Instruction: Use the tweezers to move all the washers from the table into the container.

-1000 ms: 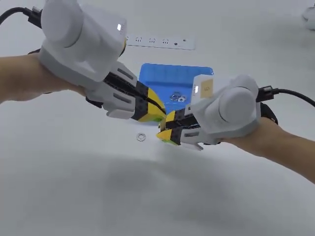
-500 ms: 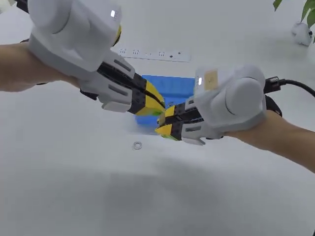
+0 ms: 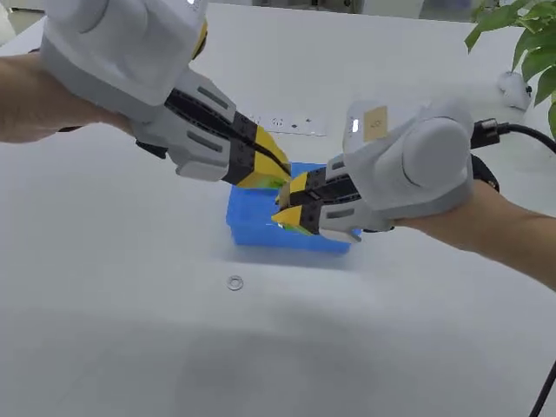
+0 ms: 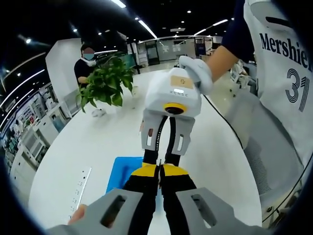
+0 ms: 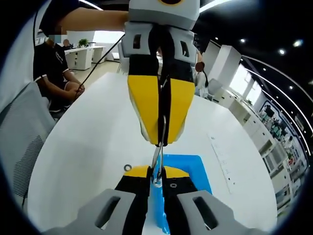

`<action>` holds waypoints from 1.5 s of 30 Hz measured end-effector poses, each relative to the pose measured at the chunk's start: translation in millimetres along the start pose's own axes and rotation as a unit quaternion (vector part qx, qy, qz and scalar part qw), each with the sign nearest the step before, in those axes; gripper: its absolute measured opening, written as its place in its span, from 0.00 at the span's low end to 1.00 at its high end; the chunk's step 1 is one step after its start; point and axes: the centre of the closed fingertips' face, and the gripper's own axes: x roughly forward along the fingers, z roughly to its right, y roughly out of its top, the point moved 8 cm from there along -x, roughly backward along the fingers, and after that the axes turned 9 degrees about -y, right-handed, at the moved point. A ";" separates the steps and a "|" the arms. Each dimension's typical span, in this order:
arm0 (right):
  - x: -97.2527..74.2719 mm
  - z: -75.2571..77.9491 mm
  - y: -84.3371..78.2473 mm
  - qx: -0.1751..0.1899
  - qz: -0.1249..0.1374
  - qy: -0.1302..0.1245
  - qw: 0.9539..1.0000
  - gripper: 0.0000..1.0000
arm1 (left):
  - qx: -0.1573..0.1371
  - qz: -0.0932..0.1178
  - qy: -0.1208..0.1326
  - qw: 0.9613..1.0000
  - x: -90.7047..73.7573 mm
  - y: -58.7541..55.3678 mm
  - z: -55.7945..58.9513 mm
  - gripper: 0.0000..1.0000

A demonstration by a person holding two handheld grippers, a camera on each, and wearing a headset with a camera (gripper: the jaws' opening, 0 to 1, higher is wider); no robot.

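My left gripper (image 3: 276, 174) and right gripper (image 3: 285, 217) meet tip to tip over the near part of the blue container (image 3: 250, 228). In the right gripper view thin metal tweezers (image 5: 160, 152) run from the left gripper's shut jaws (image 5: 161, 139) down into the right gripper (image 5: 157, 175), whose jaws are closed on the tweezer tips. In the left gripper view the left gripper (image 4: 160, 171) is shut. One loose washer (image 3: 235, 282) lies on the white table in front of the container, seen too as the washer (image 5: 127, 168) left of the container (image 5: 188, 164). The container's inside is hidden.
A white power strip (image 3: 287, 124) lies beyond the container. A potted plant (image 3: 521, 43) and a small white object (image 3: 514, 84) stand at the far right. A black cable (image 3: 521, 135) trails from the right gripper. A person (image 5: 54, 68) sits beside the table.
The camera has shifted. Both grippers, still tip to tip, have moved away from the loose washer and now hang over the container's near part.
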 end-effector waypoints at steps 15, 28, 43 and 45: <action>30.0 41.3 -13.6 0.015 0.000 -0.019 1.000 0.10 | -0.004 0.004 0.014 1.000 1.8 -12.2 -40.9 0.06; 64.9 38.6 -42.4 0.042 -0.024 0.001 0.999 0.10 | -0.041 -0.003 0.014 0.999 21.7 -49.9 -54.5 0.06; 74.7 35.5 -58.8 0.047 -0.048 0.016 0.998 0.10 | -0.079 0.006 0.003 0.997 33.2 -63.8 -56.0 0.06; 75.0 35.2 -60.3 0.048 -0.051 0.017 0.997 0.10 | -0.080 0.004 0.002 0.997 34.7 -64.6 -56.8 0.06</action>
